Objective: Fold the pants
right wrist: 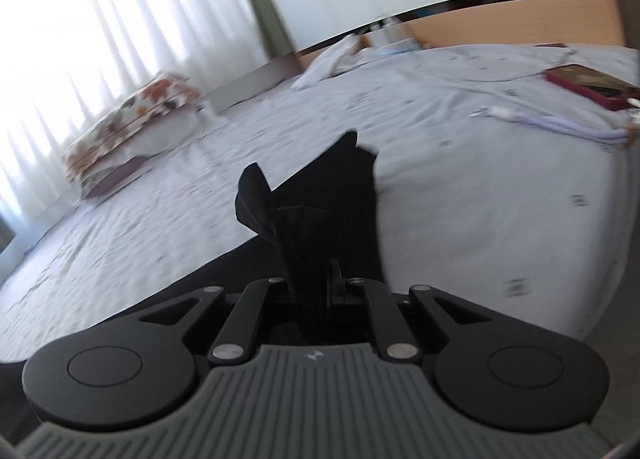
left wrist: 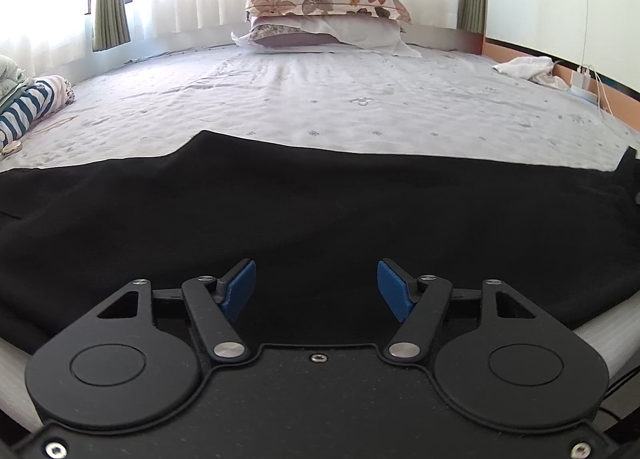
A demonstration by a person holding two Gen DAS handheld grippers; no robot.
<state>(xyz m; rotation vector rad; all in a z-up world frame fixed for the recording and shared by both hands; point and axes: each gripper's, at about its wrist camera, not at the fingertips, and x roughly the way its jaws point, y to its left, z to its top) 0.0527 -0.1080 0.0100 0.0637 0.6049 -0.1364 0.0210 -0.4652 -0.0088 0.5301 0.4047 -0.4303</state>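
Black fabric pants lie across near edge of bed w/ pale patterned sheet. Left gripper jaws apart over pants. Right gripper jaws clamped on raised pants corner.

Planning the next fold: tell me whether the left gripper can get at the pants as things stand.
Probably yes. The left gripper is open right over the black pants spread on the bed, with nothing between its blue pads and the cloth.
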